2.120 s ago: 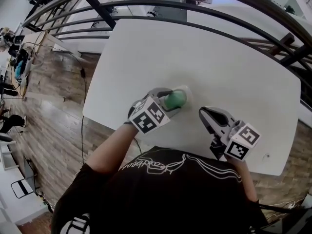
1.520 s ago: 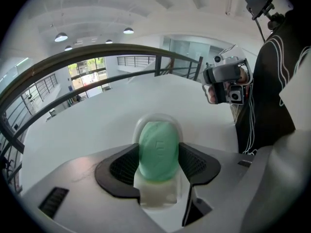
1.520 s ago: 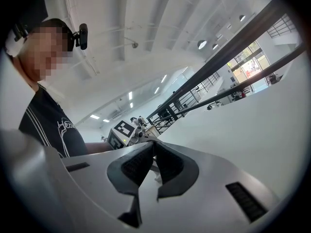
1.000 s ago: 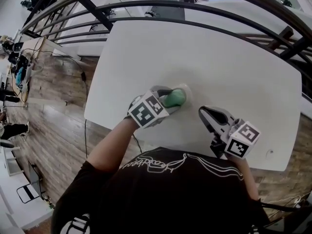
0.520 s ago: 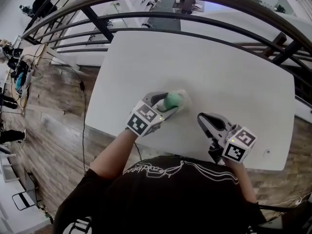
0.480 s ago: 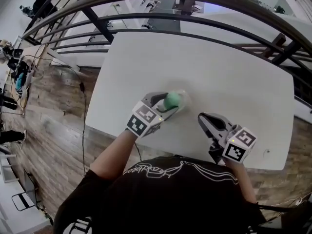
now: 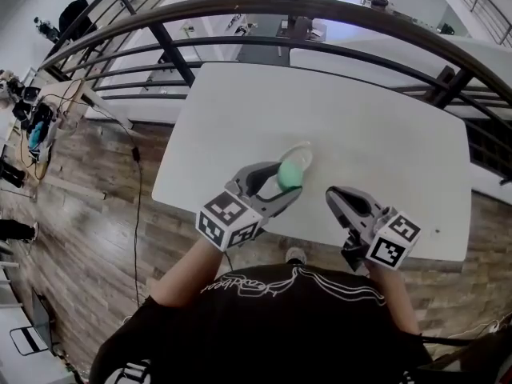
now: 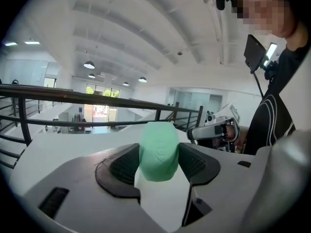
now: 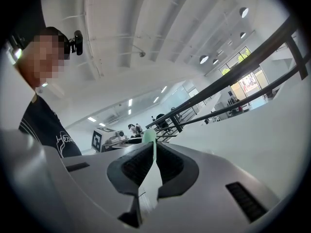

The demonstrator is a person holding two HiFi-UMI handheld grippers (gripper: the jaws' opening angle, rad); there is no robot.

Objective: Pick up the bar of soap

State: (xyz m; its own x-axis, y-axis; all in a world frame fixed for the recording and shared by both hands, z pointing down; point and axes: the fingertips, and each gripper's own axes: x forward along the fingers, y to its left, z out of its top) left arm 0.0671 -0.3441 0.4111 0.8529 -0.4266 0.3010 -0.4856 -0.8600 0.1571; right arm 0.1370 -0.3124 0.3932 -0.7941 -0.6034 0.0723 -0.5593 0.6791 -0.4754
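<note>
The bar of soap [image 7: 287, 173] is pale green and rounded. It sits pinched between the black pads of my left gripper [image 7: 290, 184], which is shut on it and holds it above the white table [image 7: 376, 126]. In the left gripper view the soap [image 8: 158, 150] stands upright between the jaws of my left gripper [image 8: 159, 163]. A small clear soap dish [image 7: 305, 150] lies on the table just beyond the soap. My right gripper [image 7: 330, 195] hovers over the table's near edge with its jaws closed on nothing; in the right gripper view my right gripper [image 9: 154, 154] shows only a thin slit.
A dark metal railing [image 7: 320, 10] curves round the table's far side. Wood floor [image 7: 96, 182] lies to the left, with a black cable [image 7: 138, 214] hanging down by the table's left edge. The person's black shirt [image 7: 272, 318] fills the bottom of the head view.
My left gripper has risen and drawn back toward the person with the soap in it. The dish stays on the table. The right gripper has hardly moved.
</note>
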